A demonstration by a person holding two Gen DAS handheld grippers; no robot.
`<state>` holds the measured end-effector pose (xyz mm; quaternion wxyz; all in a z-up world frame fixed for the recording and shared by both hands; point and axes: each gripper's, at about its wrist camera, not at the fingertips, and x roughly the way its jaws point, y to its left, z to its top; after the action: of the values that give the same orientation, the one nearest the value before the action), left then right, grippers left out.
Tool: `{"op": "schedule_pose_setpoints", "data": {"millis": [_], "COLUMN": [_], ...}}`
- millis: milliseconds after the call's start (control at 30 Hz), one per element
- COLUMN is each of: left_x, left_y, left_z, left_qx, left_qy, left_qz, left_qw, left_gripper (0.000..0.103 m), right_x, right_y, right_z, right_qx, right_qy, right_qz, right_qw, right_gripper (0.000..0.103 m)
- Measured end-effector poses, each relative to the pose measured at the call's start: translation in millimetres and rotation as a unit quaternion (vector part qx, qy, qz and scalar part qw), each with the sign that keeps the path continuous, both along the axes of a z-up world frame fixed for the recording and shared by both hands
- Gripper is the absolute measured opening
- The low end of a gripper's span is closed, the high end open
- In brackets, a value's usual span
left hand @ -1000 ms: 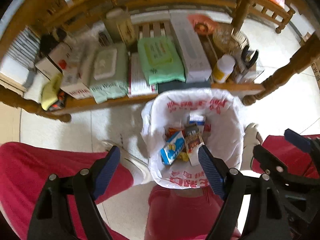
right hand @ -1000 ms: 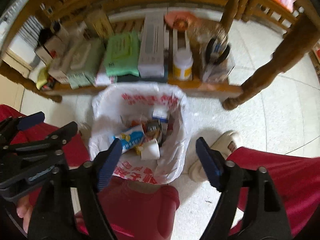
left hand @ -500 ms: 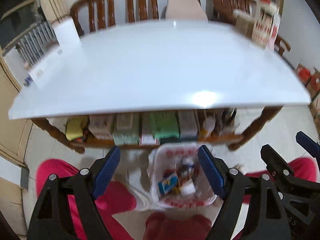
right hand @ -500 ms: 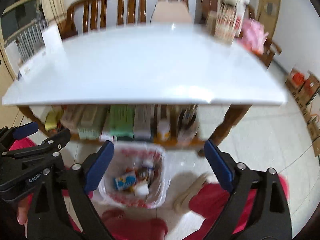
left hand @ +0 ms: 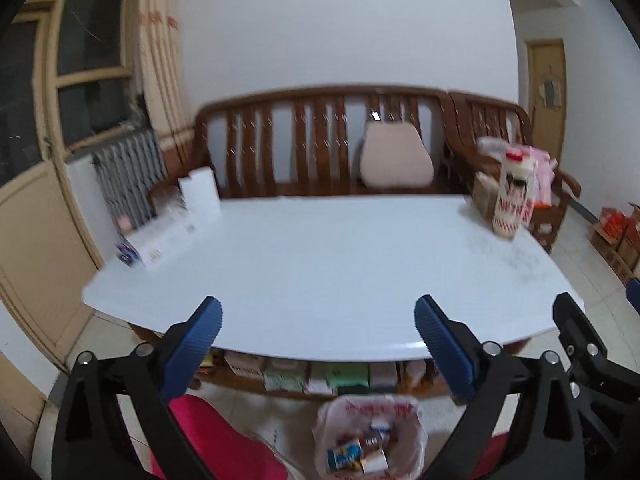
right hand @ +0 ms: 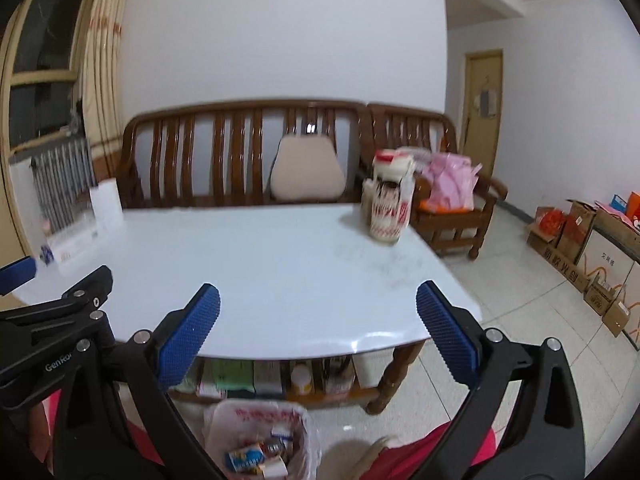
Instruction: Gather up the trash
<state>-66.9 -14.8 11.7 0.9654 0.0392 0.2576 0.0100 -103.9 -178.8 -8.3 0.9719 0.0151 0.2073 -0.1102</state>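
The wide white table [left hand: 320, 264] looks clear; the white-lined trash bin [left hand: 370, 440] holds wrappers. Left gripper [left hand: 316, 340] and right gripper [right hand: 318, 328] are opening, empty. Next probably: find remaining trash.

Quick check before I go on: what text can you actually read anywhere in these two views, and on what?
"GenRo": on the left hand-held gripper body, cut off, in the right wrist view.
Red print on the trash bag: blurred, unreadable.
Cardboard boxes on the floor: characters too small.
White box on the table: unreadable.
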Motion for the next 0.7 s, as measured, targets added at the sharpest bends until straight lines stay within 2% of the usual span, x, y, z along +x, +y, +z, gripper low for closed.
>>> {"op": "schedule_pose_setpoints", "data": {"millis": [167, 367, 700], "left_x": [-17.3, -23.1, -23.7], "left_y": [-1.4, 2.0, 3.7], "left_z": [19.7, 24.6, 21.7], "left_qx": [0.005, -0.014, -0.025], "left_qy": [-0.026, -0.014, 0.001], "left_qz": [0.002, -0.007, -0.013], "left_qw": [0.9997, 0.9998, 0.9996], "left_gripper": [0.095, 0.095, 0.095], "right_x": [-17.1, -29.7, -37.7], "right_y": [-2.0, 2.3, 4.1], "right_z": [16.2, 27.1, 30.5], "right_qx": [0.004, -0.002, -0.006], "right_qy": [-0.020, -0.026, -0.023], "right_qz": [-0.005, -0.010, -0.010], "right_qw": [1.000, 1.000, 1.000], "right_gripper": [0.096, 0.096, 0.096]}}
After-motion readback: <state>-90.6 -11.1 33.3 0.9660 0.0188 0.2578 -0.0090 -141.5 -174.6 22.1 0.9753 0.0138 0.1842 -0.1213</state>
